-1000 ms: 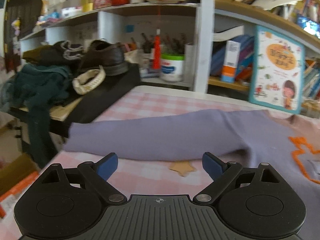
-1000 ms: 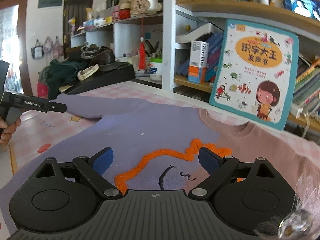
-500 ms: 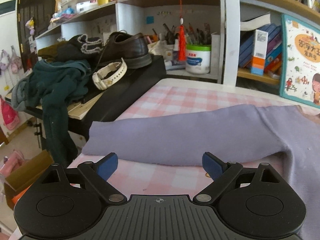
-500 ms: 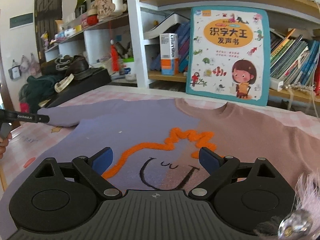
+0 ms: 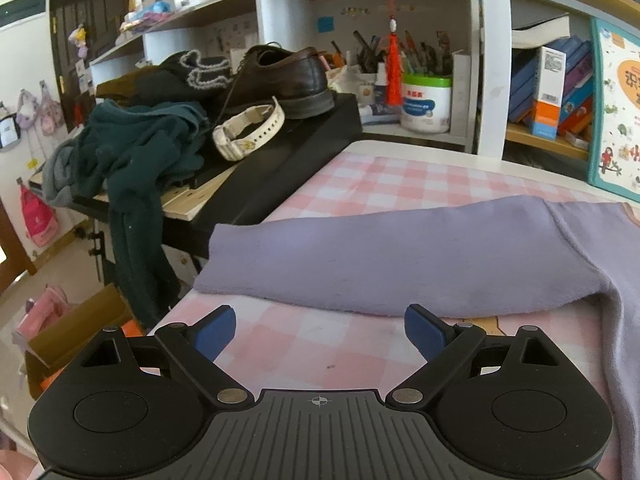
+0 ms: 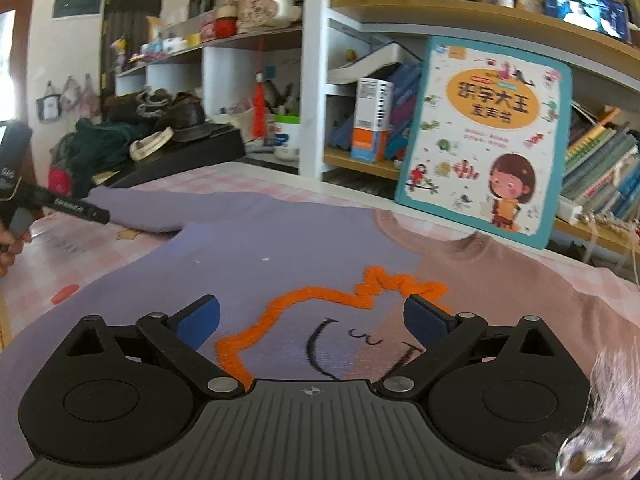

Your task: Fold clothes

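The left gripper (image 5: 320, 330) hangs with its jaws apart and empty, just short of the sleeve (image 5: 380, 256). The sweater (image 6: 304, 256) lies flat on the checked table (image 5: 384, 184). It looks soft, light and limp, so I'd pinch the sleeve's cuff end. The right gripper (image 6: 312, 320) is spreading its jaws over the chest, gripping nothing.
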Demonstrator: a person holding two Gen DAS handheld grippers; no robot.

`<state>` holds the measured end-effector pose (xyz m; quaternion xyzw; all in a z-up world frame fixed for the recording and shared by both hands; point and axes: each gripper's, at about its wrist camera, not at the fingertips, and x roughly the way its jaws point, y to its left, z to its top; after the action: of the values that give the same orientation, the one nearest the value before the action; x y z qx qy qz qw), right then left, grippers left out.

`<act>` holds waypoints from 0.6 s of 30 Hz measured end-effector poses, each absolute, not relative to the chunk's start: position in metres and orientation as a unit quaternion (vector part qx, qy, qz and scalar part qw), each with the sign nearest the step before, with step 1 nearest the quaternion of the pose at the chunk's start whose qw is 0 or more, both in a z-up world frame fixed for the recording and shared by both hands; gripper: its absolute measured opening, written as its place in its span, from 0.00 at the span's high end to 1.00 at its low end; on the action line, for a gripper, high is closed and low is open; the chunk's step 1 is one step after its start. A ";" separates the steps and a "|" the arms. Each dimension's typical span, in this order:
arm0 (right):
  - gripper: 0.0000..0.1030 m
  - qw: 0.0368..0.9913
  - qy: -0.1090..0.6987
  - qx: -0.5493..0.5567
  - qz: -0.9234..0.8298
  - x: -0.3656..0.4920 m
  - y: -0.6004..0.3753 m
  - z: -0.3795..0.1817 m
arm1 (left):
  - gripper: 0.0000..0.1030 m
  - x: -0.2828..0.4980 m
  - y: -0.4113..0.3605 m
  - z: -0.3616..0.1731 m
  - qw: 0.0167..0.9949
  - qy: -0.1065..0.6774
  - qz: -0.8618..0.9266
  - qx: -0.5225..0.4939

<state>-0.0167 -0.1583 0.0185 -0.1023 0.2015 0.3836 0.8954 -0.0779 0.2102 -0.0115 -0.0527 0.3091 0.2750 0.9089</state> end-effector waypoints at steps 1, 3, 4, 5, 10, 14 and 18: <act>0.04 0.894 0.201 -0.103 0.388 -0.017 -0.158 0.018 | 0.06 -0.077 0.211 -0.012 0.908 0.311 0.275 -0.054; 0.03 0.892 0.202 -0.104 0.390 -0.017 -0.157 0.018 | 0.06 -0.076 0.213 -0.014 0.907 0.313 0.275 -0.056; 0.03 0.892 0.203 -0.103 0.390 -0.017 -0.157 0.018 | 0.06 -0.075 0.214 -0.015 0.906 0.315 0.277 -0.056; 0.02 0.892 0.204 -0.102 0.390 -0.016 -0.157 0.018 | 0.06 -0.074 0.216 -0.016 0.905 0.317 0.277 -0.060; 0.01 0.890 0.209 -0.104 0.392 -0.016 -0.156 0.017 | 0.05 -0.074 0.227 -0.018 0.901 0.316 0.283 -0.089; 0.01 0.888 0.211 -0.105 0.394 -0.016 -0.155 0.017 | 0.05 -0.074 0.237 -0.018 0.902 0.308 0.285 -0.106; 0.01 0.888 0.215 -0.105 0.394 -0.015 -0.154 0.017 | 0.05 -0.074 0.255 -0.015 0.896 0.290 0.313 -0.123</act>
<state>-0.0146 -0.1542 0.0168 -0.1052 0.2150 0.3936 0.8876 -0.0740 0.2551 -0.0147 -0.1234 0.2902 0.3135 0.8957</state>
